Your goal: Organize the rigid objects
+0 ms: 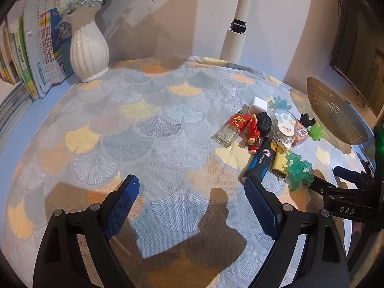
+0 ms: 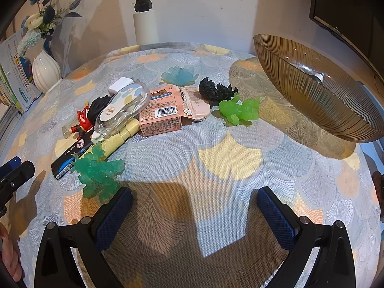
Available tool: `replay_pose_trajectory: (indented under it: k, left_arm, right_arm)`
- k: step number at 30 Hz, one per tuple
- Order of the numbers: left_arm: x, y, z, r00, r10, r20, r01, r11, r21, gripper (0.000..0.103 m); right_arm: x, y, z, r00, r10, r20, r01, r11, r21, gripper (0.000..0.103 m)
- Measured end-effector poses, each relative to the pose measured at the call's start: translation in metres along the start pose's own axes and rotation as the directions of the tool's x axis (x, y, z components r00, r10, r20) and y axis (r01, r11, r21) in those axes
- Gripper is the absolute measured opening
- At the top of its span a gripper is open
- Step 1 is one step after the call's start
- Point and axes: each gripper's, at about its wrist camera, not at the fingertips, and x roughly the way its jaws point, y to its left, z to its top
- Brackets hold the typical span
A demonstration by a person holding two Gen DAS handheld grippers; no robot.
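Small objects lie in a heap on the patterned tablecloth: a teal figurine (image 2: 98, 170), a bright green figurine (image 2: 240, 110), a black figurine (image 2: 216, 91), a pink box (image 2: 163, 117), a clear case (image 2: 124, 108), a red doll (image 1: 254, 132), a glass bottle (image 1: 230, 129) and a black-and-blue "FASHION" case (image 1: 261, 160). An amber ribbed glass bowl (image 2: 312, 96) stands tilted at the right. My left gripper (image 1: 192, 182) hovers open over bare cloth, left of the heap. My right gripper (image 2: 194, 192) is open too, with nothing between its fingers; its left finger is close to the teal figurine.
A white vase (image 1: 88, 48) with flowers and a row of books (image 1: 36, 55) stand at the back left. A white pole (image 2: 145, 19) rises against the wall. A dark screen (image 2: 348, 12) hangs behind the bowl. Bare cloth stretches across the middle and left.
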Motion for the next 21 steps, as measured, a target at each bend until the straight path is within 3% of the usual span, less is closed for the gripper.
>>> replay_pose_trajectory:
  k: [21]
  left_arm:
    - [0.0022, -0.0001, 0.0006, 1.000, -0.014, -0.018, 0.014, 1.000, -0.007, 0.089]
  right_arm:
    - [0.0000, -0.0006, 0.0002, 1.000, 0.001, -0.001, -0.001, 1.000, 0.001, 0.103]
